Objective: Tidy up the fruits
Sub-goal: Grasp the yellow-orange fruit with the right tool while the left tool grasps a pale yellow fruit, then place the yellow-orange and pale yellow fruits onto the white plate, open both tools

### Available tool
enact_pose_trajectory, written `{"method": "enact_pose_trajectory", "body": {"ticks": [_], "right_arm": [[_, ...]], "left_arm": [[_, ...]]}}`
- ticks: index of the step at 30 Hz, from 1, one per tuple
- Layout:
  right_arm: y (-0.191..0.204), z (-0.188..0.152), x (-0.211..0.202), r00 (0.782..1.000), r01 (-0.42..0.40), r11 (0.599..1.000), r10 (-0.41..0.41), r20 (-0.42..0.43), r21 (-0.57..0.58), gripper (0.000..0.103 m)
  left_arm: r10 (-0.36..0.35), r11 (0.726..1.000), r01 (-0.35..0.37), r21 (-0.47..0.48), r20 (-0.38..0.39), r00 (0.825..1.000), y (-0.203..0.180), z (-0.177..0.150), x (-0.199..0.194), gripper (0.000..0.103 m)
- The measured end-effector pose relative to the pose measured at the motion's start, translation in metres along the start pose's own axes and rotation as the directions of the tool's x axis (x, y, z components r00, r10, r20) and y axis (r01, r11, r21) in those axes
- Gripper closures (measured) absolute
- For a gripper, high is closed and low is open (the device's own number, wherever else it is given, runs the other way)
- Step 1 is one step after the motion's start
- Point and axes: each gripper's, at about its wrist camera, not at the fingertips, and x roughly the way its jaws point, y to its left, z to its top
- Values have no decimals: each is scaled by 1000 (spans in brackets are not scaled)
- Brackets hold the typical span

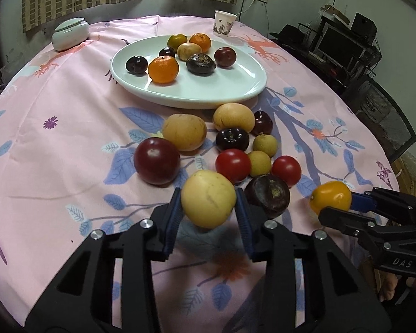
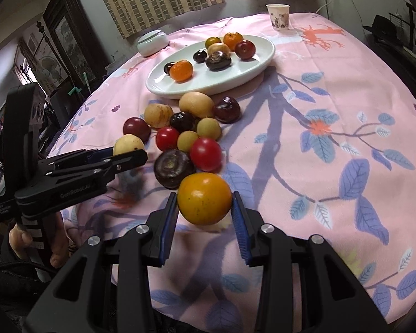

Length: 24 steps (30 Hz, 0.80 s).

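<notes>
Left gripper (image 1: 208, 208) jaws clamped on pale yellow fruit (image 1: 208, 198), just above table (image 1: 55, 166) near loose pile. Right gripper (image 2: 204, 208) jaws holding orange fruit (image 2: 204, 198) same way. Both look light, smooth, probably bruise easy, so grip across middle. Roundish, no clear long axis. White plate (image 1: 235, 88) beyond pile.
</notes>
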Motion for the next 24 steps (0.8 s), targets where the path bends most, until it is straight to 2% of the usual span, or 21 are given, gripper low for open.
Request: {"method": "enact_pose_trajectory", "body": {"ticks": [9,16,21,24], "right_arm": [[19,13,4,1000,1,1000,-1,6,-30,64],[23,25,6,1000,11,999,-10,15,-49,64],[25,46,5,999,15,997,-11,52,-70,64],[23,67,7,998,19,996,-13,66,-89,64]], "left_arm": [[-32,999,32,0,47,998,9,-3,-29,65],[-39,999,40,-21,55,998,19,0,-34,65],[-28,999,30,-23,64,998,26,13,-33,65],[-20,1000,21,-14,57,998,33,33,-30,65]]}}
